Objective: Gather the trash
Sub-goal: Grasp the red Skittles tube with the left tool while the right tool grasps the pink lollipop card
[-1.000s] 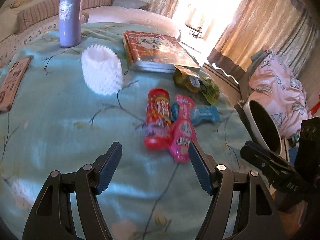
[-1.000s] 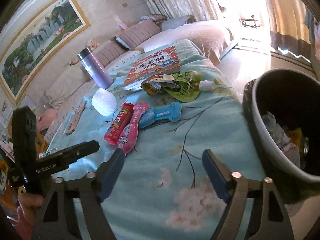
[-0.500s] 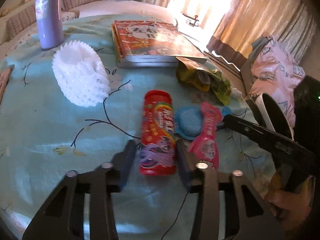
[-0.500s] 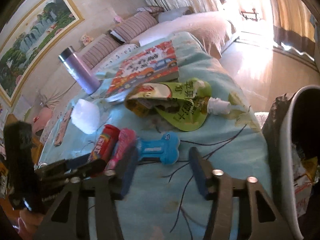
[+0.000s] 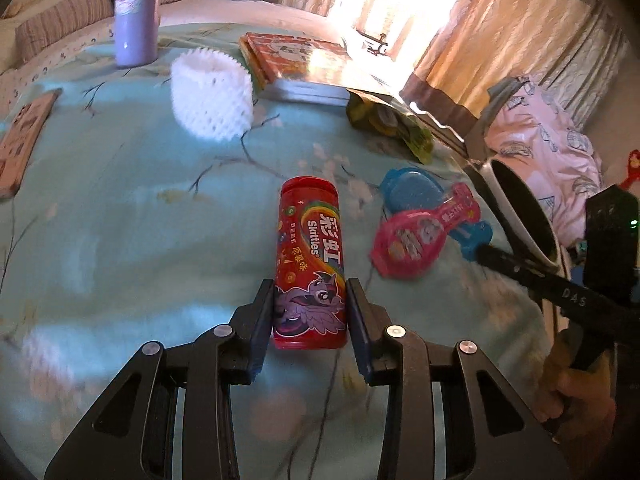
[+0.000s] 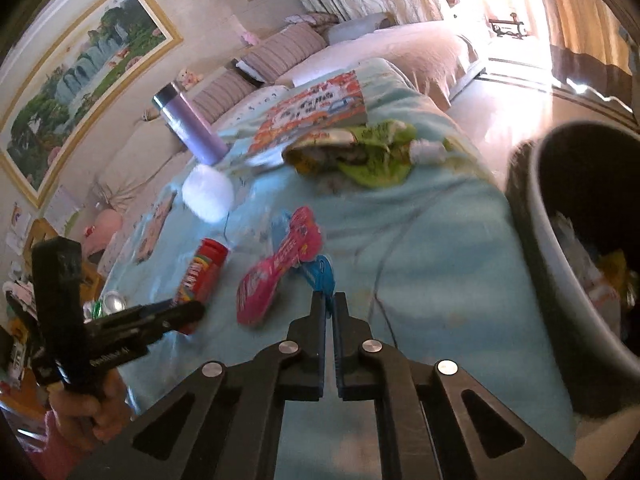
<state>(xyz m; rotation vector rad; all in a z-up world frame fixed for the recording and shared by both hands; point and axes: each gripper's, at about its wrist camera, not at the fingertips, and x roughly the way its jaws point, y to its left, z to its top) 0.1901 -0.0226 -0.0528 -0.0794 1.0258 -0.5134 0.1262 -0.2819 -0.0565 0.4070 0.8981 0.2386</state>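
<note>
Left hand-held gripper [image 5: 310,312] is sitting partly closed around the near end of the red Skittles tube [image 5: 310,256], both pads pressing its sides – the tube is lying on the teal floral cloth [image 5: 120,220] and pointing toward 12 o'clock in the left wrist view. Right hand-held gripper [image 6: 329,308] has just been closing, and its jaws are now standing almost together, pinching the near edge of the blue bone-shaped packet [image 6: 320,274]. A pink packet [image 6: 276,272] is lying across that blue one, at about 10 o'clock from the right fingertips. Farther off, toward 12 o'clock, a green and yellow snack wrapper [image 6: 360,156] is resting just beside a picture book [image 6: 316,114]. A white foam net sleeve [image 5: 212,98] is sitting at 11 o'clock from the tube, with a purple flask [image 5: 134,12] standing upright beyond it. A dark bin [image 6: 580,248] – some rubbish already inside – is standing off the cloth's edge at 3 o'clock in the right wrist view.
</note>
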